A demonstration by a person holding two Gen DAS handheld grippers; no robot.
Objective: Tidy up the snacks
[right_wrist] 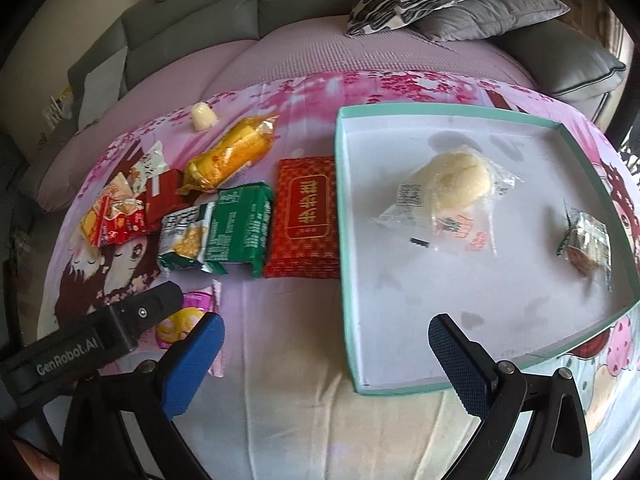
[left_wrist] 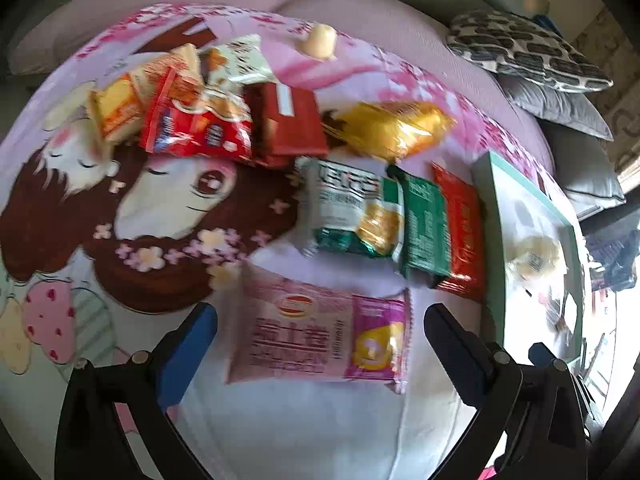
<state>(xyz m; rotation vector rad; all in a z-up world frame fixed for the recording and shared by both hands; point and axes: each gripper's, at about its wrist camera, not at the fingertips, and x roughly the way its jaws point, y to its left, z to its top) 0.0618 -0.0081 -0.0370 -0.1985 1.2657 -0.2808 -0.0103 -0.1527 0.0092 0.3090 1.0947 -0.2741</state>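
Your left gripper [left_wrist: 320, 344] stands with jaws wide apart and empty, straddling the pink packet [left_wrist: 320, 336], which lies flat on the printed blanket [left_wrist: 160, 208] just ahead of the fingertips. Judged from its look, this packet is light, soft and crinkly, with slick film; expect it to slide. Take it across the body or by a crimped end seam, not hard enough to crush the contents.

Your right gripper [right_wrist: 326, 356] also holds nothing, its jaws fully spread, over the near-left corner of the teal tray [right_wrist: 346, 240].

The tray holds two items, well apart: a bun in clear wrap [right_wrist: 452, 188] near centre and a small clear-wrapped snack [right_wrist: 586, 240] by the right wall. Most of its floor is bare.

The remaining packets lie outside, left of the tray; the red packet [right_wrist: 306, 224] touches its wall.
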